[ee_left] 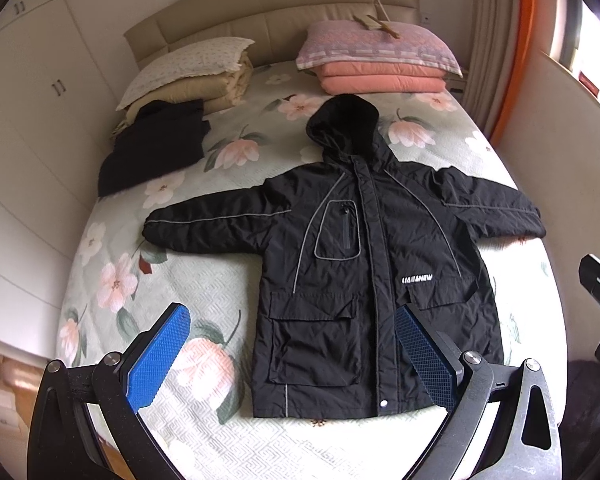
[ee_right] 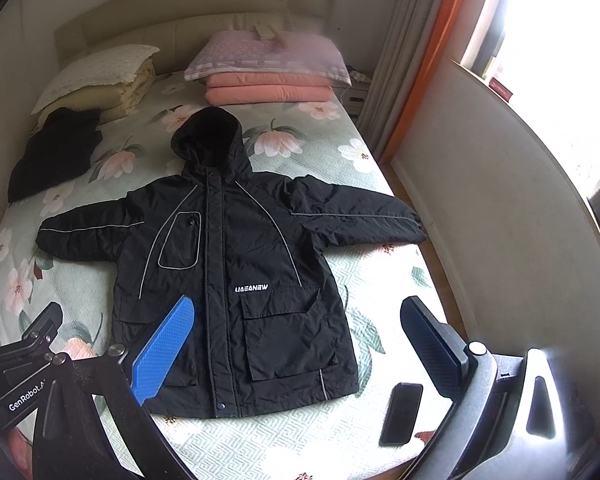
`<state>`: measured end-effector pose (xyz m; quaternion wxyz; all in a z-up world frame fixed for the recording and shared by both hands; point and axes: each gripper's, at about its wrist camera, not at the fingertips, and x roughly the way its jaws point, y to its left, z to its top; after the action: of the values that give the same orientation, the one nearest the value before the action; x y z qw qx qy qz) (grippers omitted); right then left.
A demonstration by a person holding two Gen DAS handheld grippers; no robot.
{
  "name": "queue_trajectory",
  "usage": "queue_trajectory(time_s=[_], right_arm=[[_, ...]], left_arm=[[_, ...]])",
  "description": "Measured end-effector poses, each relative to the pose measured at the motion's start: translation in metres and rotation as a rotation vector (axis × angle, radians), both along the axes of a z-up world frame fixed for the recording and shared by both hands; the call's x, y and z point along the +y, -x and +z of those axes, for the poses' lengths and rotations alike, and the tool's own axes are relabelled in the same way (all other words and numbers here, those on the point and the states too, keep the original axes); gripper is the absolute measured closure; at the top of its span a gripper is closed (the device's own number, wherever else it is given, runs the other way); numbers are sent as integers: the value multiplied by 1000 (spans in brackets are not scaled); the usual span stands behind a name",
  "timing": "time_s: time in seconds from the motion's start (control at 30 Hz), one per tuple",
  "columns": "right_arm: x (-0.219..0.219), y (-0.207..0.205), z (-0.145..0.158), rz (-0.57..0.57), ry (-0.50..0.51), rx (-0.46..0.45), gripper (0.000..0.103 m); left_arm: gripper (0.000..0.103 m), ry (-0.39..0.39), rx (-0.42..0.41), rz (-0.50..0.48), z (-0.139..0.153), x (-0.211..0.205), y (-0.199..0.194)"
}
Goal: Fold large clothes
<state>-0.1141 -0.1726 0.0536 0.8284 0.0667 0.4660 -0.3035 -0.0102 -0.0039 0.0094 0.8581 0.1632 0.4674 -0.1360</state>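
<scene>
- The jacket point(ee_left: 364, 264) is laid flat on the bed point(ee_left: 204, 280), front up, zipped closed, hood toward the headboard and hem toward both grippers.
- Its long axis runs straight away from the grippers; the sleeves are spread out sideways, across that axis.
- The left gripper point(ee_left: 292, 356) is held above the hem's left half, jaws spread wide, nothing grasped.
- The right gripper point(ee_right: 296, 348) is held above the hem's right half, likewise released and empty.
- Each sleeve is judged nearer to the gripper on its own side, so the left sleeve would fall to the left gripper.
- The jacket is seen as black, lightly wrinkled, with grey piping, flap pockets and a white logo.
</scene>
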Motion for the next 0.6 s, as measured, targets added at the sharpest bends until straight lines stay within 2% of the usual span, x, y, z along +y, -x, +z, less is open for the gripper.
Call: queue_trajectory(time_s=[0.3, 0.6], right_arm=[[-47, 11, 10, 49, -17, -14, 0], [-113, 26, -3, 29, -43, -14, 0]], left_arm=[[1, 0, -18, 33, 15, -51, 22], [1, -10, -31, 40, 9, -113, 33]])
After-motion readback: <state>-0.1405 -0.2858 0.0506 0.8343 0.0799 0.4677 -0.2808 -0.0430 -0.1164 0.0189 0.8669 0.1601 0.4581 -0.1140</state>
